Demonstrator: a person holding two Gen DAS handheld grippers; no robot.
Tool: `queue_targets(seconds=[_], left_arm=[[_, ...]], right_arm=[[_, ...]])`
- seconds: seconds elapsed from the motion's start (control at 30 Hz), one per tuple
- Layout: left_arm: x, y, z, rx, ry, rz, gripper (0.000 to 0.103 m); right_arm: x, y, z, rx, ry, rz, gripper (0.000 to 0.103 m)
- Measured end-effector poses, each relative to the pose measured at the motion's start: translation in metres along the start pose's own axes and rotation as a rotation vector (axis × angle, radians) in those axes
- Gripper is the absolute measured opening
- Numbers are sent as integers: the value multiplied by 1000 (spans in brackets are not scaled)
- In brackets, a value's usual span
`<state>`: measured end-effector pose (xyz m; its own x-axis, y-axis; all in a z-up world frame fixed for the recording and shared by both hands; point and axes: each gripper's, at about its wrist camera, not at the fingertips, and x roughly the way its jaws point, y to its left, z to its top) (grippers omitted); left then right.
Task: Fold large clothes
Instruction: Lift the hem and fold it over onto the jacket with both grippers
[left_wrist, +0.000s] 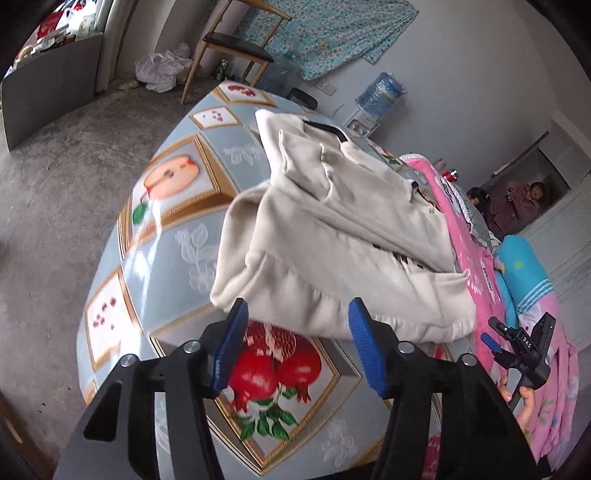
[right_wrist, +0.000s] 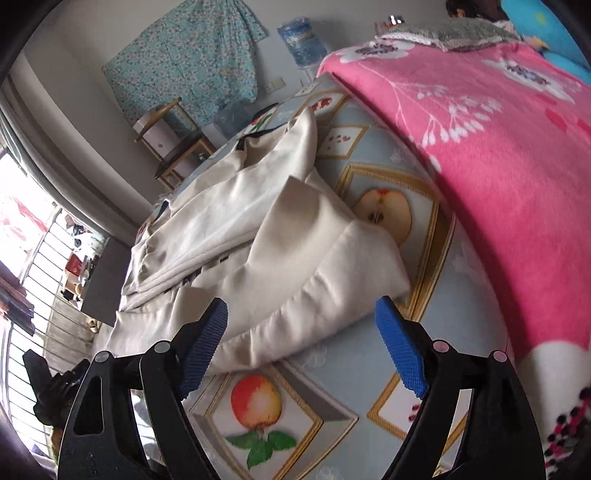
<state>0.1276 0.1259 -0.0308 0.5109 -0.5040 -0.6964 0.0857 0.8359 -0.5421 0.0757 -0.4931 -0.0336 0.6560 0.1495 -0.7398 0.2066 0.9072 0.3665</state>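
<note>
Cream garment (left_wrist: 332, 236): soft, limp, bulky; grip at the thick ribbed hem; left tongs (left_wrist: 297, 347) and right tongs (right_wrist: 301, 347) spread, empty

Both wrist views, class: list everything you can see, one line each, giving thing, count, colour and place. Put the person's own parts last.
garment: one, cream, folded in a heap on the table
tablecloth: one, pale blue with framed fruit pictures, covering the table
blanket: one, pink with white flowers, along the table's side beside the garment
chair: one, wooden with dark seat, by the far wall
hanging cloth: one, teal floral, on the wall
water bottle: one, blue, by the wall
plastic bag: one, white, on the floor beside the chair
left gripper: one, black with blue pads, open, nothing between its pads
right gripper: one, black with blue pads, open, at the garment's near edge
hand: one, holding the right gripper's handle
</note>
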Motion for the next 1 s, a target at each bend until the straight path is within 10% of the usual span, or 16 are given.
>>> queue_targets(seconds=[0.47, 0.73, 1.0], left_arm=[[42, 64, 4, -551, -7, -324, 60], [44, 25, 12, -427, -66, -54, 46], [47, -45, 7, 113, -213, 316, 11]], right_arm=[[29, -30, -15, 267, 28, 126, 79], [50, -29, 7, 321, -55, 137, 73], [48, 1, 4, 133, -100, -96, 12]])
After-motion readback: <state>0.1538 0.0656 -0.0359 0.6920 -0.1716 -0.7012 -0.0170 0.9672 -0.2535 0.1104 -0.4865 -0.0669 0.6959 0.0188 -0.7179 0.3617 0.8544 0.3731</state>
